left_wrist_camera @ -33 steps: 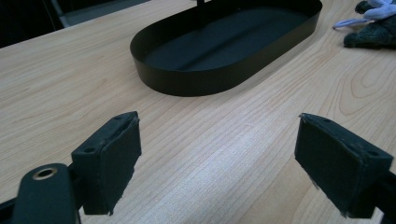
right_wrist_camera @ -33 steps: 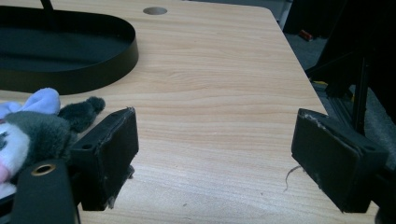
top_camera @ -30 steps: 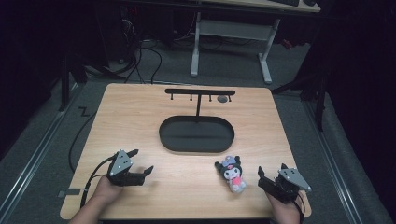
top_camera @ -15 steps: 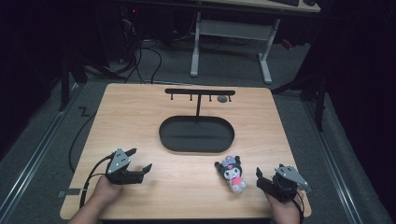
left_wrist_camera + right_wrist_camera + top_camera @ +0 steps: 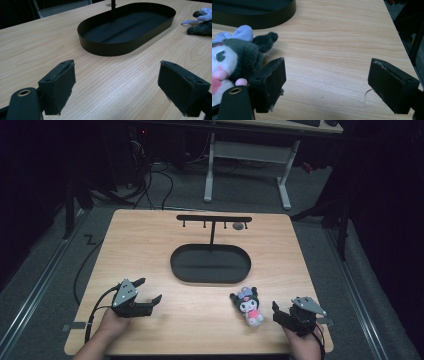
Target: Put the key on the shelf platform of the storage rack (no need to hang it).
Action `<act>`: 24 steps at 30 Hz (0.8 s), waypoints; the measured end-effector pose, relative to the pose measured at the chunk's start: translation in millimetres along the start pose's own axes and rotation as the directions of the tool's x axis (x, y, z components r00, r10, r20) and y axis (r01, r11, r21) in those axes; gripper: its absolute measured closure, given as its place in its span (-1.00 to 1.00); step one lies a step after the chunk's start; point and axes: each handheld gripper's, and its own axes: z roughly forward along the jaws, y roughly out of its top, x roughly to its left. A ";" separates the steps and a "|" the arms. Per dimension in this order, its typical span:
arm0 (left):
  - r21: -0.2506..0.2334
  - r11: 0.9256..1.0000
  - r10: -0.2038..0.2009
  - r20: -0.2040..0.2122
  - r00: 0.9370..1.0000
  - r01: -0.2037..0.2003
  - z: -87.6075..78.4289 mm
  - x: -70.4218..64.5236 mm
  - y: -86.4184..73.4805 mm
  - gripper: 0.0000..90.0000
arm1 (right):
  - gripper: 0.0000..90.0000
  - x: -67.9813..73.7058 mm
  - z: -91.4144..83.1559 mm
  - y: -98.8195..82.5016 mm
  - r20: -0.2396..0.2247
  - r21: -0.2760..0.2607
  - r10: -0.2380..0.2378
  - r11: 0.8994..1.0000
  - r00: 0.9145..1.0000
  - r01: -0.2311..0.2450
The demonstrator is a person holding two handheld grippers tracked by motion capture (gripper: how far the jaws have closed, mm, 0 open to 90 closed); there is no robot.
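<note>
Plush toy (image 5: 248, 306) lies ungrasped on my bench (image 5: 200, 330), right gripper (image 5: 282, 314) released just beside it, seemingly nothing done yet.

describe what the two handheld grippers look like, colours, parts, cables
Both are matching black two-jaw tools. The left gripper and right gripper each carry a grey three-cornered plate on top. The jaws end in blocky black pads with small screw holes, and a brass-ringed hole shows near the left pad's base. A black cable trails from the left gripper. No sleeves are visible.
</note>
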 end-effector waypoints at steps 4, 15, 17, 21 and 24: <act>0.007 1.000 0.013 -0.021 1.000 -0.013 0.8 -0.2 -1.5 -0.66 | -0.67 1.6 -0.8 4.1 -0.004 0.014 -0.007 1.000 1.000 0.007; -0.013 1.000 0.020 -0.005 1.000 -0.020 -0.9 -0.7 -1.6 -0.66 | -0.67 0.9 -2.8 13.9 -0.013 0.060 -0.034 0.998 0.999 0.034; -0.015 1.000 0.027 -0.002 1.000 -0.027 -0.6 -1.5 -1.7 -0.66 | -0.67 -0.2 -2.1 14.4 -0.014 0.071 -0.047 0.996 0.999 0.048; -0.032 0.999 0.016 0.009 1.000 -0.016 -1.7 -1.4 -0.8 -0.66 | -0.67 -2.2 2.7 15.2 -0.026 0.114 -0.015 0.993 1.000 0.018; -0.047 0.999 0.006 0.016 1.000 -0.005 -2.1 -1.0 -0.8 -0.66 | -0.67 -1.5 6.6 17.3 -0.042 0.156 -0.017 0.987 0.999 0.023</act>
